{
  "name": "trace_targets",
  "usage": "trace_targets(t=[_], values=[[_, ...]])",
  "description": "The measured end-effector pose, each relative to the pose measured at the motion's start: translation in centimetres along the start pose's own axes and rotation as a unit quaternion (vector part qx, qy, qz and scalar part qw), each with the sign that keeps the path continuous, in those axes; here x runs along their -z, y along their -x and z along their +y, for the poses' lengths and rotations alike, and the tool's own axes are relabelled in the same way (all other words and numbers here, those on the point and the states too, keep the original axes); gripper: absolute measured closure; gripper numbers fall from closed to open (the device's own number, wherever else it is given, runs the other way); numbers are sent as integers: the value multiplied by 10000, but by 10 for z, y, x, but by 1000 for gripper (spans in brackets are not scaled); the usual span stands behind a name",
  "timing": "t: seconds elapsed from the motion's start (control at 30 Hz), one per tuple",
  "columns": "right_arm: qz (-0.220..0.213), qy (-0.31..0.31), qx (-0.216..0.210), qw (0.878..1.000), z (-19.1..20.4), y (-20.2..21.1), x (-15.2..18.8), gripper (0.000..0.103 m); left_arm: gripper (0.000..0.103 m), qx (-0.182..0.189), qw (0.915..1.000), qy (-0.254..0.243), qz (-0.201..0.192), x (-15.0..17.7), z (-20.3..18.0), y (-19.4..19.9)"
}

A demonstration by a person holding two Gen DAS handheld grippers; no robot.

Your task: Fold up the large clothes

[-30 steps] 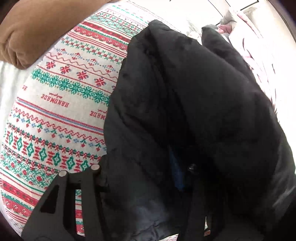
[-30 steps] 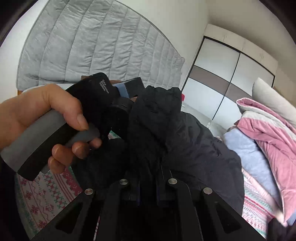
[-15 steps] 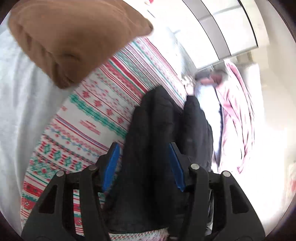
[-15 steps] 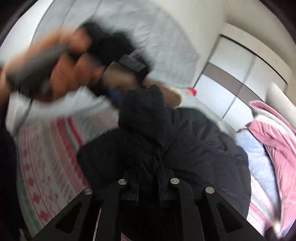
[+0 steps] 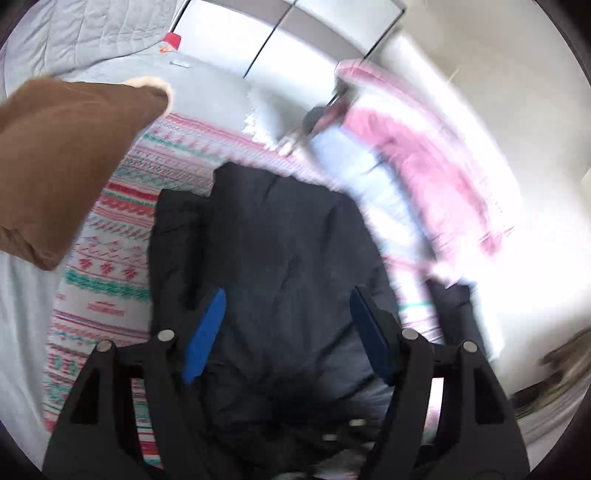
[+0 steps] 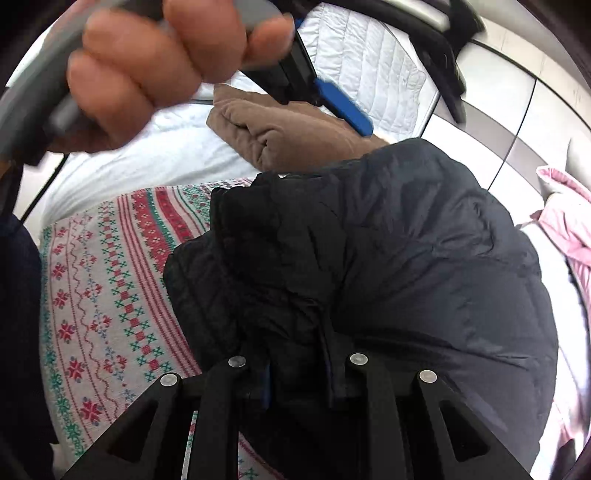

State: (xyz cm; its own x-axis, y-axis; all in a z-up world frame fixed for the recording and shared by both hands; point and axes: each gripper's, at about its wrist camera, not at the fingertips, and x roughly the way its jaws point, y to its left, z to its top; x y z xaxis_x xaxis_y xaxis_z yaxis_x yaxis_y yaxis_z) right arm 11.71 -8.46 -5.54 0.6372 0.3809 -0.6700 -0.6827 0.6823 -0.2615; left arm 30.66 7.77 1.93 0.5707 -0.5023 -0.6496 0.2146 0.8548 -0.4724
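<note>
A black puffy jacket (image 5: 280, 243) lies bunched on a red-and-green patterned blanket (image 5: 110, 266). My left gripper (image 5: 286, 317) hovers above it. Its jaws are opening wide, and the blue pads (image 5: 205, 336) stand clear of the cloth with nothing pressed between them. The right wrist view shows that same gripper (image 6: 402, 107) raised at the top, held by a hand (image 6: 155, 66). My right gripper (image 6: 297, 373) is sunk into the jacket (image 6: 406, 258) at its near edge. A bunch of black fabric still sits pinched between its fingers, though the jaws are opening.
A folded brown garment (image 5: 66, 155) lies at the blanket's far left, also seen behind the jacket (image 6: 288, 129). A pink quilt (image 5: 424, 155) is heaped on the right. White bedding (image 6: 147, 158) and a grey quilted cover (image 5: 92, 33) lie beyond, with a wardrobe (image 5: 295, 37) behind.
My left gripper has let go of the jacket, opened and lifted away, tilting its view up. My right gripper has sunk with the jacket, which now lies lower on the blanket.
</note>
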Motion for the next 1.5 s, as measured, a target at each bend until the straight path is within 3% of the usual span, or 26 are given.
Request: trace_targets(t=[0.03, 0.1, 0.13, 0.17, 0.2, 0.27, 0.33, 0.4, 0.47, 0.5, 0.53, 0.67, 0.77, 0.9, 1.03, 1.13, 1.2, 1.27, 1.4, 1.5], values=[[9, -40, -57, 10000, -5, 1, 0, 78, 32, -326, 9989, 34, 329, 1, 4, -17], [149, -364, -554, 9977, -18, 12, -3, 63, 33, -697, 9932, 330, 875, 7, 20, -42], [208, -574, -847, 9945, -29, 19, -3, 57, 33, -682, 9908, 512, 1048, 10, 29, -50], [234, -891, -1328, 9869, -43, 30, -6, 47, 33, -651, 9902, 611, 1071, 10, 32, -52], [151, -1190, -1716, 9778, -57, 44, -7, 43, 34, -657, 9903, 657, 1035, 10, 34, -50], [-273, -1551, -1936, 9684, -86, 76, -7, 43, 36, -756, 9904, 584, 1000, 9, 35, -46], [-734, -2044, -1862, 9582, -123, 104, 0, 43, 36, -863, 9898, 483, 1028, 11, 35, -42], [-739, -2625, -1455, 9510, -160, 108, 14, 44, 36, -969, 9889, 428, 1047, 15, 35, -40], [-350, -2942, -1035, 9495, -178, 93, 27, 51, 36, -1079, 9879, 353, 1054, 17, 31, -37], [1, -3117, -932, 9456, -185, 76, 37, 60, 36, -1143, 9875, 306, 1045, 18, 28, -33], [248, -3202, -944, 9423, -185, 63, 43, 62, 36, -1200, 9870, 250, 1039, 18, 27, -31], [884, -3123, -722, 9431, -177, 16, 58, 62, 36, -1141, 9892, 171, 902, 19, 13, -27], [1120, -2952, -514, 9475, -170, 5, 54, 62, 36, -908, 9949, 86, 442, 12, 2, -11], [1184, -2888, -528, 9486, -174, 2, 51, 62, 36, -603, 9982, -28, -6, -1, -12, 1], [1246, -2786, -586, 9505, -183, 10, 37, 61, 36, -907, 9949, -406, 190, -28, -30, -29], [677, -2990, -803, 9484, -213, 35, 15, 61, 36, -845, 9957, -202, 323, -48, -28, -46], [244, -3288, -767, 9410, -251, 48, 1, 60, 36, -803, 9960, 51, 392, -61, -21, -59], [118, -3550, -620, 9327, -291, 40, -10, 59, 36, -893, 9948, 107, 484, -68, -18, -73], [564, -4086, -518, 9095, -365, -13, -13, 59, 36, -1017, 9918, 192, 755, -64, -8, -102], [834, -4283, -616, 8977, -376, -69, -22, 59, 36, -1016, 9904, 341, 870, -57, 2, -110]])
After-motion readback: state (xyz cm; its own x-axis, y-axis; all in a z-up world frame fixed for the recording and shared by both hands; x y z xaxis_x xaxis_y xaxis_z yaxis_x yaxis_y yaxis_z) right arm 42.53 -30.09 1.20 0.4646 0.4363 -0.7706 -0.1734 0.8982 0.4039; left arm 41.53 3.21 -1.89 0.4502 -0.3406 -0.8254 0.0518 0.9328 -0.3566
